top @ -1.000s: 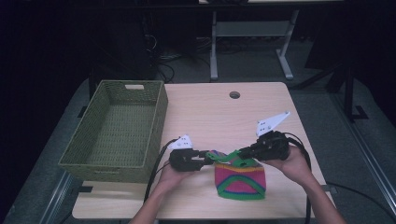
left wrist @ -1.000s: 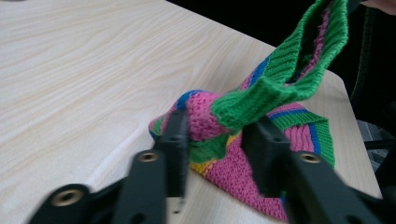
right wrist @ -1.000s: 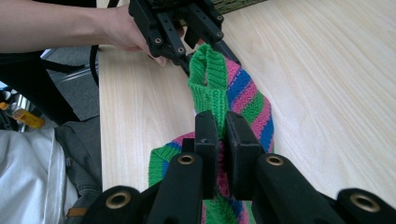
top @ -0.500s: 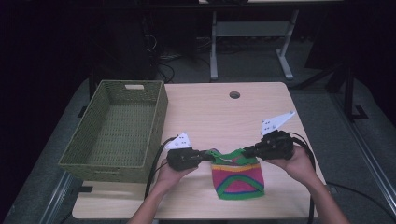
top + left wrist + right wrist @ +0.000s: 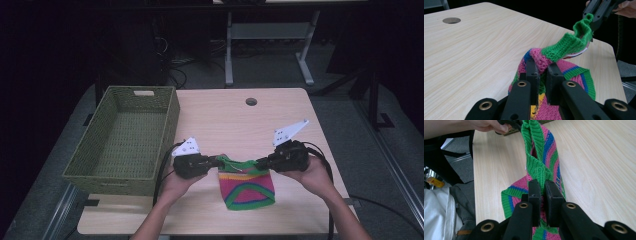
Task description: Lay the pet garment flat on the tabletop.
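A knitted piece in pink, green and blue stripes hangs over the table's front part, its green top band stretched between both grippers. My left gripper is shut on the band's left end, and my right gripper is shut on its right end. In the left gripper view the jaws pinch pink and green knit, with the right gripper holding the far end. In the right gripper view the jaws clamp the green band, which runs up to the other hand.
A green woven basket stands empty at the table's left side, close to my left hand. The light wooden table has a round cable hole near its far edge. Dark floor and desk legs lie beyond.
The knitted piece was bunched on the table; it is now lifted slightly and pulled flat between the grippers. My left gripper has closed on its top band and risen a little.
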Motion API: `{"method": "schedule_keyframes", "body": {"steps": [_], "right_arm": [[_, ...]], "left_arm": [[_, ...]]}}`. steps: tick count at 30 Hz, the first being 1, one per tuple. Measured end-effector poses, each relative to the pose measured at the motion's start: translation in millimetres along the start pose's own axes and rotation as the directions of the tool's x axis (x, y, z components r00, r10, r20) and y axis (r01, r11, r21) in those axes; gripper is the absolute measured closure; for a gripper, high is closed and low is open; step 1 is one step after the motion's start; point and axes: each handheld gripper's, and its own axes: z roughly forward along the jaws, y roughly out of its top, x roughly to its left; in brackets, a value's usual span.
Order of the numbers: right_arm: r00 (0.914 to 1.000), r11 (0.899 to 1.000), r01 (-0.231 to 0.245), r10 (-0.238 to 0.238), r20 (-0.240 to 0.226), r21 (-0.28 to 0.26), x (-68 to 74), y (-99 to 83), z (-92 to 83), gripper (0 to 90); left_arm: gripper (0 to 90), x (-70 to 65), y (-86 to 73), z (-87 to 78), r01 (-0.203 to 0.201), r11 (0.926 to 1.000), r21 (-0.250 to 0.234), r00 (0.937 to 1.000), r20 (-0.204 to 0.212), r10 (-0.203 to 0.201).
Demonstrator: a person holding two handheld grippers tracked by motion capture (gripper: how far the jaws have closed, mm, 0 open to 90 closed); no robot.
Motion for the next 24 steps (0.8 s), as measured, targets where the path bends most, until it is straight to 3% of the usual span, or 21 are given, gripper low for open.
{"method": "schedule_keyframes", "body": {"steps": [9, 18, 24], "right_arm": [[0.9998, 1.000, -0.014, 0.014, 0.012, -0.002, -5.7, 2.2, 0.7, 83.9], [0.9978, 0.999, -0.053, 0.053, 0.039, 0.008, -21.1, 3.5, -0.7, 83.9], [0.9955, 0.997, -0.081, 0.081, 0.049, 0.013, -33.6, 4.3, -2.9, 83.8]], "left_arm": [[82.6, 6.2, 7.2, 4.6, 0.026, 0.9995, 0.016, 0.9994, -0.025, -0.025], [82.2, 12.0, 12.0, 13.9, 0.039, 0.9990, 0.024, 0.9988, -0.029, -0.038], [82.1, 16.4, 15.2, 19.7, 0.072, 0.9963, 0.048, 0.9965, -0.045, -0.070]]}}
